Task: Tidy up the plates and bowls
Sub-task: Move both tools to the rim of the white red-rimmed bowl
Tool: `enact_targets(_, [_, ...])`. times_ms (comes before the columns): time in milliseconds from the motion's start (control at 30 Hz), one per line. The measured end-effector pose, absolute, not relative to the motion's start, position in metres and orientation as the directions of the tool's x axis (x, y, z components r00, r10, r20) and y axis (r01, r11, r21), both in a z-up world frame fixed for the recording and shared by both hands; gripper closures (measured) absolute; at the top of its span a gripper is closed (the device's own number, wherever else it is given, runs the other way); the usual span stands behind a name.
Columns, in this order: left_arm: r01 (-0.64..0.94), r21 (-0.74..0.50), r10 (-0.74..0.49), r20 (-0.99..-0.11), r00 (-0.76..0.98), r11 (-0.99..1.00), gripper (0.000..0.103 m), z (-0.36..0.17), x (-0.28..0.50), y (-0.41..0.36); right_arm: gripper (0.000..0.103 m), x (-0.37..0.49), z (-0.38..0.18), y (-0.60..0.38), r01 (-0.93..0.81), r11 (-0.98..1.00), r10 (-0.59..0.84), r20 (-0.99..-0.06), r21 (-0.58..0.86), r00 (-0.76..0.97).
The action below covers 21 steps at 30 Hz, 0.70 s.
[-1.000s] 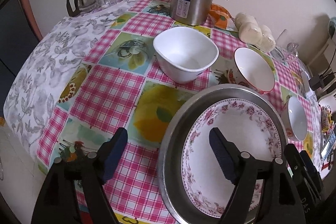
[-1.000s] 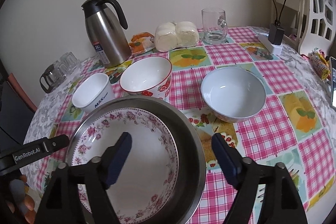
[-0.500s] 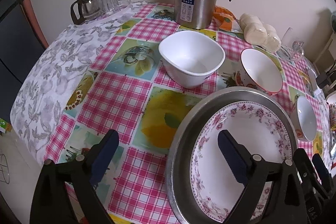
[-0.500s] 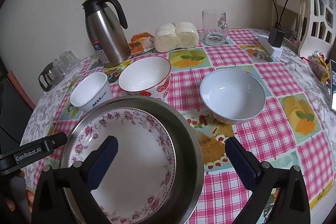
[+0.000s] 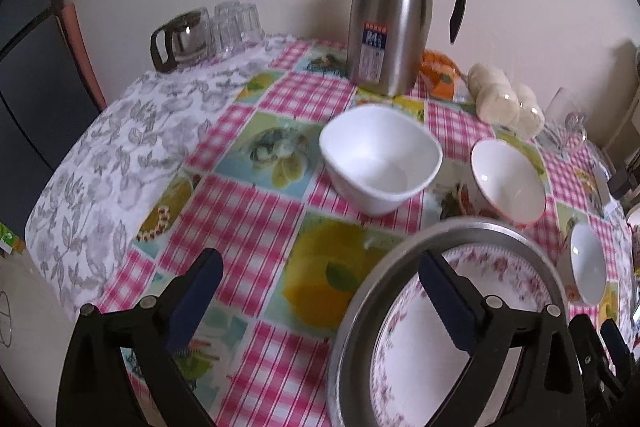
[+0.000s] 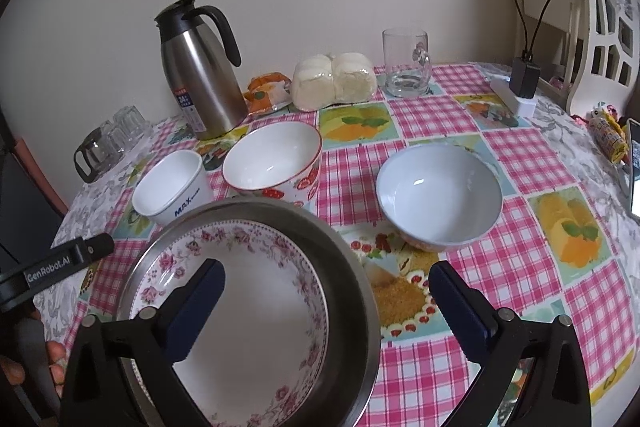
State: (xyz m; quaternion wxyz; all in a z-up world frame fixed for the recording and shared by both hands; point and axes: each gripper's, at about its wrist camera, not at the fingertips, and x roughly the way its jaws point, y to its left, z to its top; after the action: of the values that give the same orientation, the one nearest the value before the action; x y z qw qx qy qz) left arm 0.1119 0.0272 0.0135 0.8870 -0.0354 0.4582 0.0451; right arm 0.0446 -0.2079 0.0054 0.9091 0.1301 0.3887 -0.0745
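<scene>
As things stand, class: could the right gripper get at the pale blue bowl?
Probably yes. The right gripper is open, and only bare tablecloth lies between it and the pale blue bowl, ahead and slightly right.

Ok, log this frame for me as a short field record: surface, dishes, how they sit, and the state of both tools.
surface: table with pink checked fruit cloth
stack: floral plate lying inside steel plate
loose bowls: white square bowl, strawberry bowl, pale blue bowl, all upright and empty
left tool: open, holding nothing
right tool: open, holding nothing, above the stack's right rim
background: steel thermos, glass mug
</scene>
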Motion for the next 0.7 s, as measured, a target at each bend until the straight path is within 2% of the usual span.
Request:
enact_targets(300, [-0.099,-0.048,0.036,-0.71,0.704,0.994,0.005,0.032,0.131,0.03,0.0,0.058,0.015,-0.212,0.205,0.959,-0.013,-0.695,0.194,0.719])
enact_targets(700, [-0.087,-0.176,-0.083,-0.775,0.627,0.981,0.004,0.019,0.168,0.05,0.0,0.097,0.022,-0.2,0.162,0.968,0.024,-0.718,0.19,0.695])
